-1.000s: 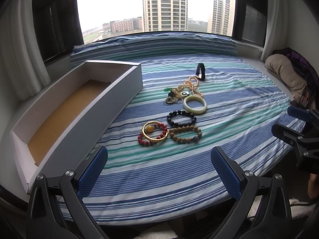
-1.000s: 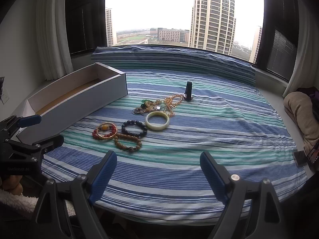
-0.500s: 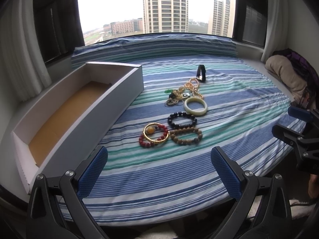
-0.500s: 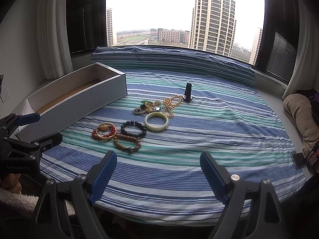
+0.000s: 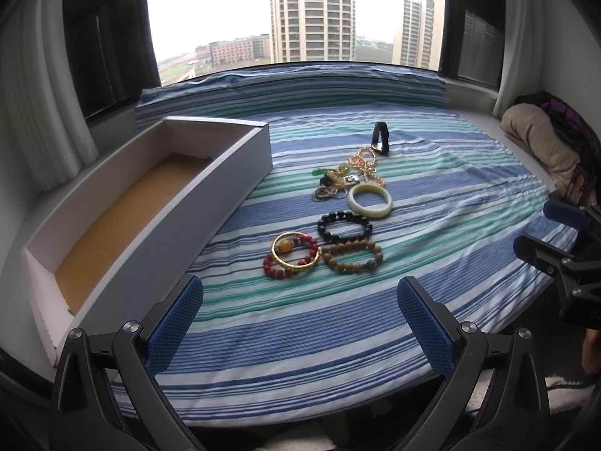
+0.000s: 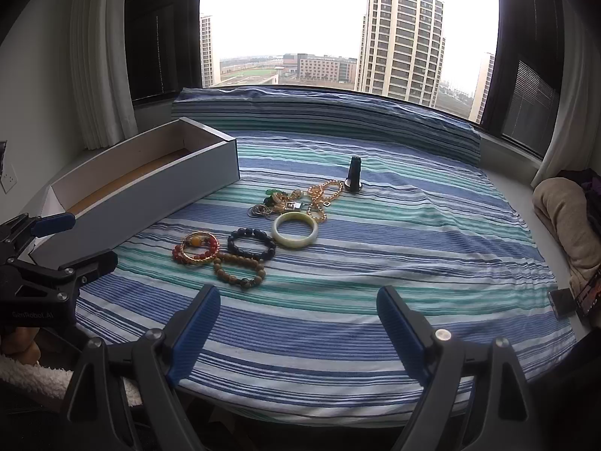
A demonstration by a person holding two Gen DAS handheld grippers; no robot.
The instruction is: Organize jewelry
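Left wrist view
Left claw: spread wide, released, holding nothing, hovering over the striped sheet at its near edge.
Jewelry: just ahead of the claw lie a red bead bracelet overlapped by a gold bangle, touching a brown bead bracelet; beyond them a black bead bracelet, then a pale bangle.
Hard to read: the tangle of chains and rings farther off cannot be sorted into pieces.
Box: long, white, open, ahead to the claw's left.
Cut off: the right claw shows only partly at the frame's right edge.

Right wrist view
Right claw: released, fingers far apart, gripping nothing.
Jewelry: the same cluster sits ahead and left of the claw; a dark stand rises behind the chains.
Left claw: open, partly cut off at left.
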